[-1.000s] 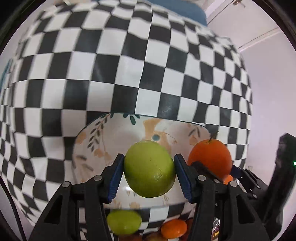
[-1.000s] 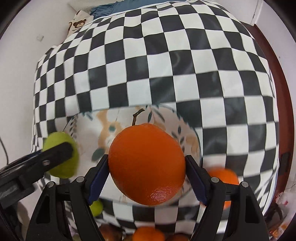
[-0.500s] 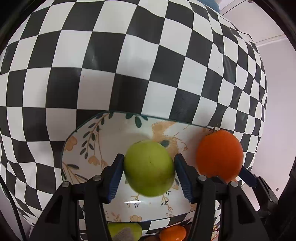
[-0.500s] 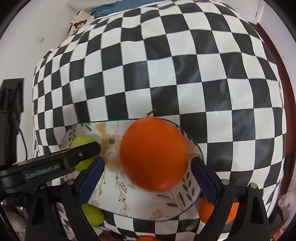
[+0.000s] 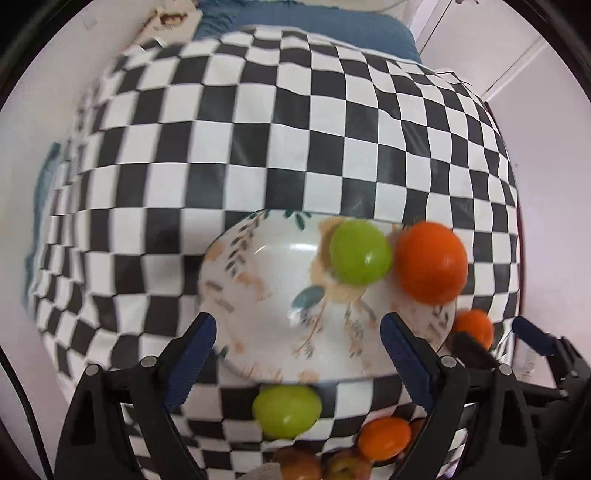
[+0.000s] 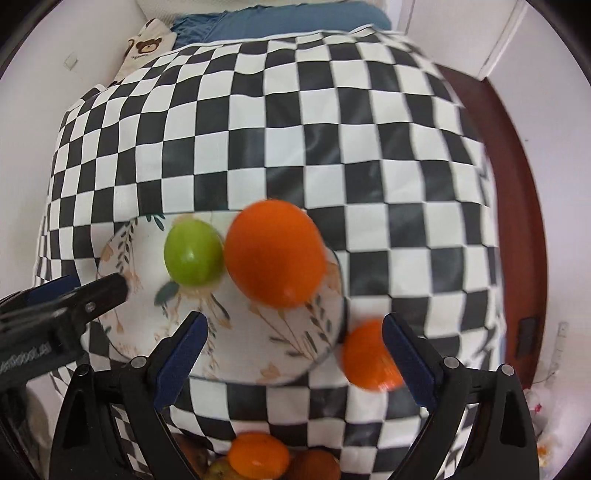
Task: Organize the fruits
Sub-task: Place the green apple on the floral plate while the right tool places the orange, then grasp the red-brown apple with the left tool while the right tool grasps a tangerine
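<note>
A green fruit [image 5: 360, 253] and a large orange [image 5: 430, 262] lie side by side in the floral white bowl [image 5: 266, 288]. The orange sits on the bowl's right side. My left gripper [image 5: 299, 325] hangs above the bowl's near half, its jaws opening, with nothing between the pads. In the right wrist view the same green fruit [image 6: 194, 253] and orange [image 6: 275, 254] rest in the bowl [image 6: 236, 332]. My right gripper [image 6: 293, 325] stands open and empty over the near rim. One of the left gripper's fingers [image 6: 92, 295] reaches in from the left.
The bowl stands on a black-and-white checkered cloth [image 5: 258, 147]. A loose green fruit [image 5: 286, 410], a small orange [image 6: 365, 354] and several more oranges and apples [image 5: 343, 467] lie near the front edge. Blue bedding [image 6: 280, 18] lies at the back, a brown wooden edge [image 6: 517, 184] at right.
Both grippers have opened and let go; the green fruit and the orange now lie in the bowl. Both grippers have lifted and drawn back from the bowl.
</note>
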The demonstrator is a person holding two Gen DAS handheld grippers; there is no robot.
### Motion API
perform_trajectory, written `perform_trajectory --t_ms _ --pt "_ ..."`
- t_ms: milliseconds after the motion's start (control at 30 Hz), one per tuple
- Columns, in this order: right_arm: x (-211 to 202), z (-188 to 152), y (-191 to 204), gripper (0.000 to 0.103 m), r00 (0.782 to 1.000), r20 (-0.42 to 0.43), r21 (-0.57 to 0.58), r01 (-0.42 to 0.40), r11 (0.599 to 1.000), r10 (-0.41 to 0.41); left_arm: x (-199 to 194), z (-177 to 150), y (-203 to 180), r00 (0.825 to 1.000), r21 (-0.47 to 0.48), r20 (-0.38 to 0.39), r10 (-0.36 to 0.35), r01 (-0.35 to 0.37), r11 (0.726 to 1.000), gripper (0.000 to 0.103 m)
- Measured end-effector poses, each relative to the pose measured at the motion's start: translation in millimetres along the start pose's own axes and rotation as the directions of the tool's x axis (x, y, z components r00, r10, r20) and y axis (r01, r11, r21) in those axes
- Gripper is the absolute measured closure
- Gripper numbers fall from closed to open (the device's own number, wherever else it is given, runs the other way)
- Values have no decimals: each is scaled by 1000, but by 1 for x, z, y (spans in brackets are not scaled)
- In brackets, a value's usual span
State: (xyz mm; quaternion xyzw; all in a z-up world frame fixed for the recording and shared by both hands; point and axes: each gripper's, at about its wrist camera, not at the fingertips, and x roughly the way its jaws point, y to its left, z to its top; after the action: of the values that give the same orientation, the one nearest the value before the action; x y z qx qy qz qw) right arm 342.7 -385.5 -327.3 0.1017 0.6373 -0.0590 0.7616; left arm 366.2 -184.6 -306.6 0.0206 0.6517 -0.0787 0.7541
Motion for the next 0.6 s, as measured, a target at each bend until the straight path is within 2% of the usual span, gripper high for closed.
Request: perform_trajectory --t_ms 167,467,600 --pt "-31 -30 10 6 999 51 2 11 1000 -11 -37 -37 2 998 17 66 0 -1 1000 12" --pt "-90 -75 28 6 988 151 -9 19 1000 -17 -105 -75 14 985 38 175 -12 5 999 12" --pt "-122 -95 36 6 980 199 -17 18 1000 -14 -125 -92 12 980 58 199 -14 2 998 12"
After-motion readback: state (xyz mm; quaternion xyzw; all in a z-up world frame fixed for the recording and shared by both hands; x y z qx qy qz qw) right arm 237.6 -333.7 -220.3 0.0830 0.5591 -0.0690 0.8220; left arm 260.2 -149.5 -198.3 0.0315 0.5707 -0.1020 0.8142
